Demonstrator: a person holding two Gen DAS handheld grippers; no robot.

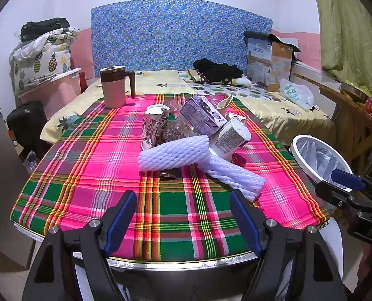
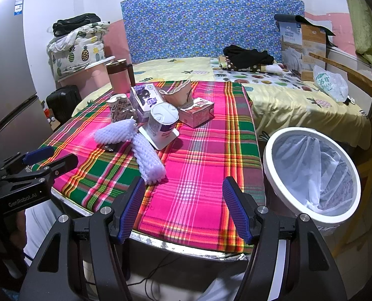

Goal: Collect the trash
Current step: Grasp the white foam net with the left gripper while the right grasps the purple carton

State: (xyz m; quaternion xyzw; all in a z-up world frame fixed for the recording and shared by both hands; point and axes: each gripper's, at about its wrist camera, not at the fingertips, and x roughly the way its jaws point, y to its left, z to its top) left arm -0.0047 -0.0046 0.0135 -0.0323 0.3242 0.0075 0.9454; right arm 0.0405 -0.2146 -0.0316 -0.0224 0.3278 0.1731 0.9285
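Table (image 1: 90, 175) with plaid cloth (image 2: 201, 165); near edge is a curved metal rim, exposed just under both grippers. Cloth hangs flush at the near edge, right edge runs toward 1 o'clock in the right wrist view.

Open room: near strip of cloth from 6 o'clock up to the pile is bare in both views. Right half of the table in the right wrist view is clear up to the far edge. Bed (image 2: 298, 105) butts the far side of the table.

Trash pile sits at table centre, 12 o'clock from the left gripper: two white foam nets (image 1: 175, 154) crossed in front, purple carton (image 1: 201, 115) on top, tipped white cup (image 1: 232, 136), patterned cup (image 1: 154, 125) upright at 11 o'clock, red-and-white carton (image 2: 197, 113) behind at 1 o'clock. Pink mug (image 1: 115, 87) stands apart at the far left corner.

Bin (image 2: 311, 173) with a white rim and clear liner is off the table's right edge, 3 o'clock from the right gripper, mouth tilted toward the camera.

Left gripper (image 1: 186, 222): jaws wide, nothing between, hovering over the near edge, touching nothing.
Right gripper (image 2: 184, 209): jaws wide, nothing held, over the near edge, bin rim just beside its right finger.
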